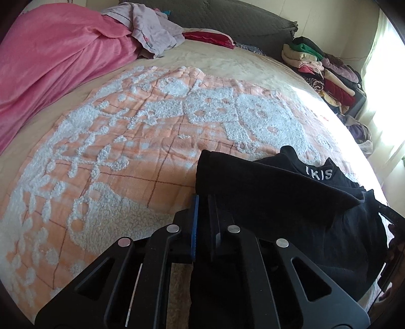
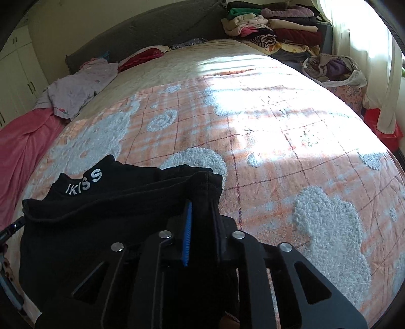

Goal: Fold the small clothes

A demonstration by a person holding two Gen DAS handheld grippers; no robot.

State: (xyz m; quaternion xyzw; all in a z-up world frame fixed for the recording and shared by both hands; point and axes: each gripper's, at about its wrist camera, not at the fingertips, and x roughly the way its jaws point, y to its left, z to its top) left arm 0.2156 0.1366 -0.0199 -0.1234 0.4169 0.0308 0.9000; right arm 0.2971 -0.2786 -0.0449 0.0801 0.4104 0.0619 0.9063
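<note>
A small black garment (image 1: 278, 202) with white letters on its band hangs between both grippers over the bed. My left gripper (image 1: 202, 202) is shut on the garment's left edge, with black cloth pinched against its blue pad. The same black garment (image 2: 114, 202) fills the lower left of the right wrist view. My right gripper (image 2: 202, 205) is shut on its right edge, a thick fold of cloth squeezed between the fingers. The cloth sags between the two grips, just above the orange and white blanket (image 1: 126, 141).
A pink cover (image 1: 50, 63) and a lilac garment (image 1: 154, 30) lie at the bed's far left. Folded clothes are stacked (image 2: 276, 27) at the far right corner by the grey headboard (image 1: 227, 17). A bag of clothes (image 2: 334, 73) stands beside the bed near the curtain (image 2: 367, 63).
</note>
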